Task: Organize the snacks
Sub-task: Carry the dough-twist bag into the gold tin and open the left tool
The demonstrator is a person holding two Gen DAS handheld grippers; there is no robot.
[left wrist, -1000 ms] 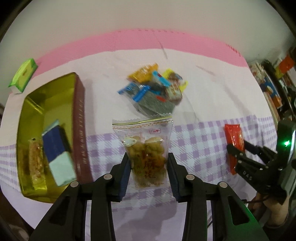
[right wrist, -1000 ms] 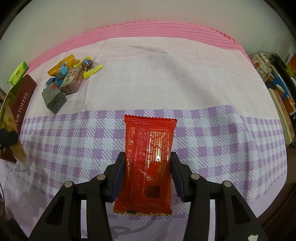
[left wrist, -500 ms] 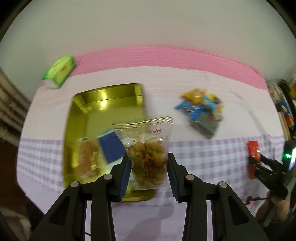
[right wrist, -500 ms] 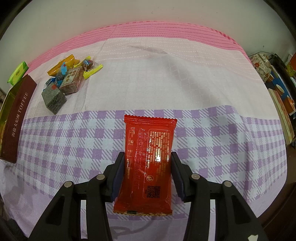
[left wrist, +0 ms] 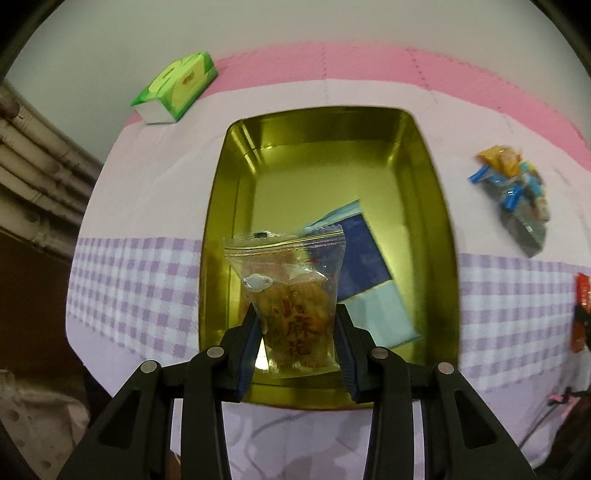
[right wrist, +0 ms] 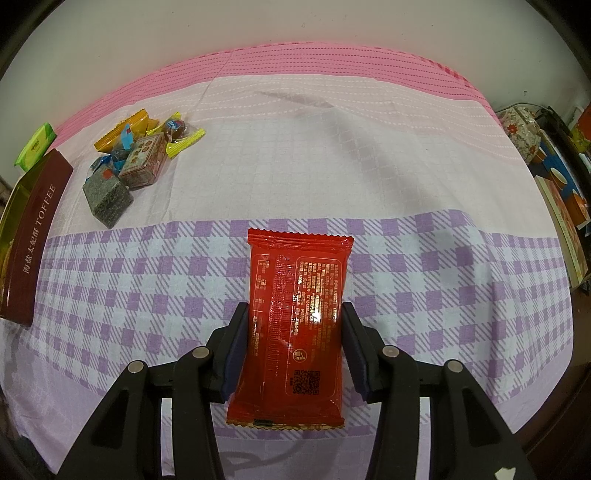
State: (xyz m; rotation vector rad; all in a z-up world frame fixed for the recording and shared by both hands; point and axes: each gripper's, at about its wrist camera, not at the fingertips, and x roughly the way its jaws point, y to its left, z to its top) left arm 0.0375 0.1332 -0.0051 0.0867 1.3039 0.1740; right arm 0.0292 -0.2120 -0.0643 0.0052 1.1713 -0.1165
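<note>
The left gripper, clamped on the clear snack bag, has travelled from the loose snack pile to a position directly above the gold tin — a second ago the tin lay off to its side. The bag hangs over the tin's near end, beside the blue packet; release appears to be next. The right gripper has not moved — it grips the red packet above the checked cloth.

A green tissue pack lies on the tablecloth, at its pink far band beside the wall. Past the tablecloth's right edge stand a floral container and stacked books.
</note>
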